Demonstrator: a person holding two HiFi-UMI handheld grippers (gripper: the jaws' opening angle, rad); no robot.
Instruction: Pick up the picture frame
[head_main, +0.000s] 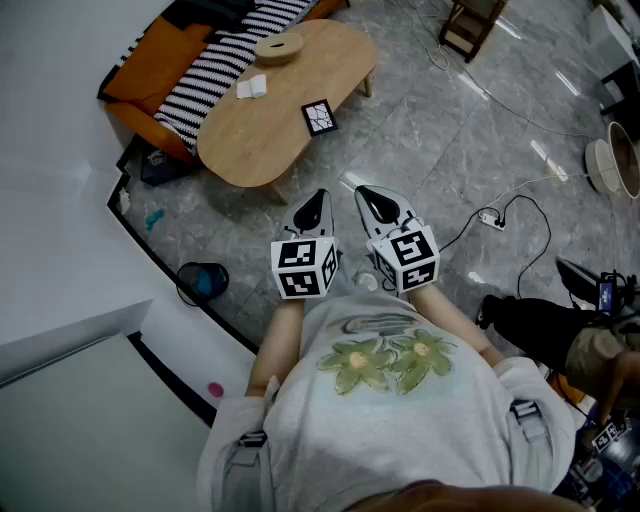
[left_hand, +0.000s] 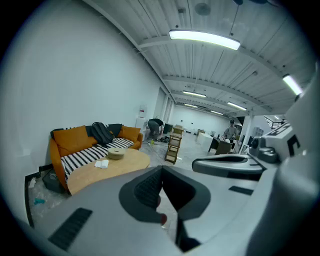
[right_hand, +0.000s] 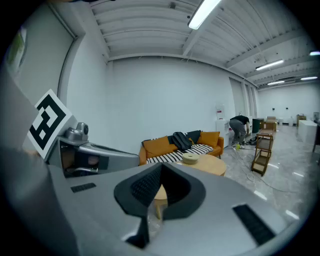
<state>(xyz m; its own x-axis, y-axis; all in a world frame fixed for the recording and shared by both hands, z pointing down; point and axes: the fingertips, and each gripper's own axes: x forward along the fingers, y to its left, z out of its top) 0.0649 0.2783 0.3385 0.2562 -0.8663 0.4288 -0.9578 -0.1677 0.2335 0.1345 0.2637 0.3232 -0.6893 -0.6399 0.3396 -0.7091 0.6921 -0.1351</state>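
1. Left gripper (head_main: 313, 208) and right gripper (head_main: 376, 206) both clenched, empty, held close to body over the floor.
2. Picture frame (head_main: 319, 117) sits near desk (head_main: 250, 145) edge, well apart ahead; step in, spread jaws before reaching.

Counts, head view. You hold two grippers: one left gripper (head_main: 316, 200) and one right gripper (head_main: 368, 198), with two marker cubes (head_main: 303, 268), one on each. One oval wooden table (head_main: 250, 145) bears one picture frame (head_main: 319, 117), one round disc (head_main: 278, 47) and one small white object (head_main: 251, 87). Beside it: one orange sofa (head_main: 150, 62) with one striped cover (head_main: 228, 52). On the floor: one dark bucket (head_main: 203, 281), one power strip (head_main: 489, 217).
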